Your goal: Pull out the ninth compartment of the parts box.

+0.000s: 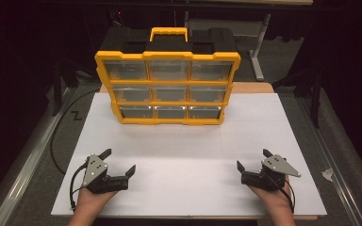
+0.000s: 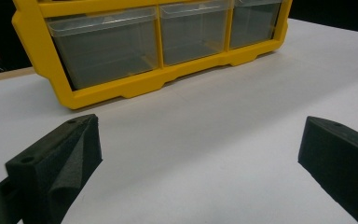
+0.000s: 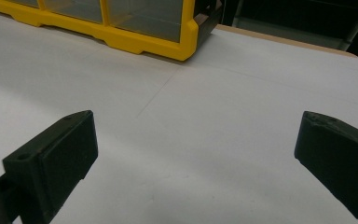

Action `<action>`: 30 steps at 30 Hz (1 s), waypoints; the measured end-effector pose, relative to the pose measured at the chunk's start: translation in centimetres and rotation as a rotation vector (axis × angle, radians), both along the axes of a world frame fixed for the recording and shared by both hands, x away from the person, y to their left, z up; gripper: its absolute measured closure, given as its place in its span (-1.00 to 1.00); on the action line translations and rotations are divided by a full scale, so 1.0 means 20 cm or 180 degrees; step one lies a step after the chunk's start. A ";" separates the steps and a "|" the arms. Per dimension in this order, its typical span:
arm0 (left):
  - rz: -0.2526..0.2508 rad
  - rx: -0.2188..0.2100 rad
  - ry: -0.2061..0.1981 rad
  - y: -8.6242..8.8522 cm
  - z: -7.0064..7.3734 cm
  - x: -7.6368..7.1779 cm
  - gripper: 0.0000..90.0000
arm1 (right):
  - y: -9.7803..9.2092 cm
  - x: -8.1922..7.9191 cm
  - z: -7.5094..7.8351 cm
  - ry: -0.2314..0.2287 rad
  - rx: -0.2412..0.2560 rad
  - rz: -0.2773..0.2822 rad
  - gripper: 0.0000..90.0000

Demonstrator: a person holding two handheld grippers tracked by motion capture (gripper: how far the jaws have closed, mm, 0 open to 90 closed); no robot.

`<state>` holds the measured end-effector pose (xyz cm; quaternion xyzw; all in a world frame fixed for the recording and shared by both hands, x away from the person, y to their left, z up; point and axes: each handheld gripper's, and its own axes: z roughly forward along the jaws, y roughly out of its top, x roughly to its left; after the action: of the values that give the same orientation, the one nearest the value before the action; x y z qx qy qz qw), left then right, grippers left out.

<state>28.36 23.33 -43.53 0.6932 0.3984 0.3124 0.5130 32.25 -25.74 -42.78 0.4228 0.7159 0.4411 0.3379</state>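
Drawer organizer (image 1: 168,89) stands beyond left tongs (image 1: 120,162) and right tongs (image 1: 253,160), both resting wide open, empty.

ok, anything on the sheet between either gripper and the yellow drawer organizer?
Nothing visible. Bare white sheet lies between the left gripper, the right gripper and the drawer organizer; both sets of jaws are open.

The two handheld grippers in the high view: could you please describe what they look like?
Each is a black two-jaw tool topped by a grey three-cornered plate dotted with small holes. The left gripper trails a thin black cable that loops beside the hand; the right gripper has a black cable running along the wrist. Close up, the jaws are chunky matte black wedges with a small hole in the top. No sleeves are visible.
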 end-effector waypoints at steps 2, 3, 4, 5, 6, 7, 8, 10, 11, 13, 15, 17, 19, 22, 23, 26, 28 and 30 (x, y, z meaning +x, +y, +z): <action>-0.0002 0.0000 -0.0001 0.00 0.00 0.00 -1.00 | 0.01 0.01 0.00 0.0007 -0.0011 0.0000 -0.98; -0.0007 0.0003 -0.0002 0.00 0.00 0.00 -1.00 | 0.02 0.01 0.00 0.0007 -0.0010 -0.0003 -0.98; -0.0006 0.0006 -0.0009 0.00 0.00 0.00 -1.00 | 0.02 0.02 0.00 0.0003 -0.0028 -0.0030 -0.98; -0.0006 0.0008 -0.0016 0.00 0.00 0.00 -1.00 | 0.02 0.02 0.00 0.0003 -0.0028 -0.0030 -0.98; -0.0009 -0.0010 -0.0025 0.00 0.00 0.00 -1.00 | 0.03 0.04 0.00 -0.0001 -0.0039 -0.0016 -0.98; -0.0009 -0.0010 -0.0025 0.00 0.00 0.00 -1.00 | 0.03 0.04 0.00 -0.0001 -0.0039 -0.0016 -0.98; -0.0008 -0.0012 -0.0023 0.00 0.00 0.00 -1.00 | 0.04 0.06 0.00 0.0026 -0.0022 -0.0031 -0.98; -0.0009 -0.0003 -0.0005 0.00 0.00 0.00 -1.00 | 0.05 0.07 0.00 0.0037 -0.0044 -0.0023 -0.98; -0.0009 -0.0003 -0.0005 0.00 0.00 0.00 -1.00 | 0.05 0.07 0.00 0.0037 -0.0044 -0.0023 -0.98; -0.0005 -0.0003 0.0006 0.00 0.00 0.00 -1.00 | 0.06 0.09 0.00 0.0042 -0.0070 -0.0011 -0.98; -0.0004 -0.0012 0.0003 0.00 0.00 0.00 -1.00 | 0.07 0.11 0.00 0.0009 -0.0068 0.0012 -0.98; -0.0002 -0.0017 0.0002 0.00 0.00 0.00 -1.00 | 0.08 0.13 0.00 -0.0007 -0.0057 0.0011 -0.98; 0.0007 -0.0029 -0.0001 0.00 0.00 0.00 -1.00 | 0.09 0.15 0.00 -0.0013 -0.0074 0.0006 -0.98; 0.0004 -0.0048 0.0012 0.01 0.00 0.00 -1.00 | 0.12 0.19 -0.01 0.0005 -0.0105 0.0019 -0.98; 0.0003 -0.0052 0.0019 0.01 0.00 0.00 -1.00 | 0.13 0.20 -0.01 0.0001 -0.0118 0.0015 -0.98; 0.0002 -0.0048 0.0012 0.01 0.00 0.00 -1.00 | 0.16 0.23 -0.01 0.0019 -0.0122 0.0011 -0.98; 0.0004 -0.0051 0.0010 0.01 0.00 0.00 -1.00 | 0.18 0.26 -0.02 0.0025 -0.0138 0.0011 -0.98; 0.0014 -0.0060 0.0008 0.01 0.00 0.00 -1.00 | 0.19 0.28 -0.02 0.0015 -0.0140 0.0002 -0.98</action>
<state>28.41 23.55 -43.62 0.6879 0.4034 0.3088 0.5183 37.75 -21.98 -43.18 0.4160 0.7264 0.4243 0.3452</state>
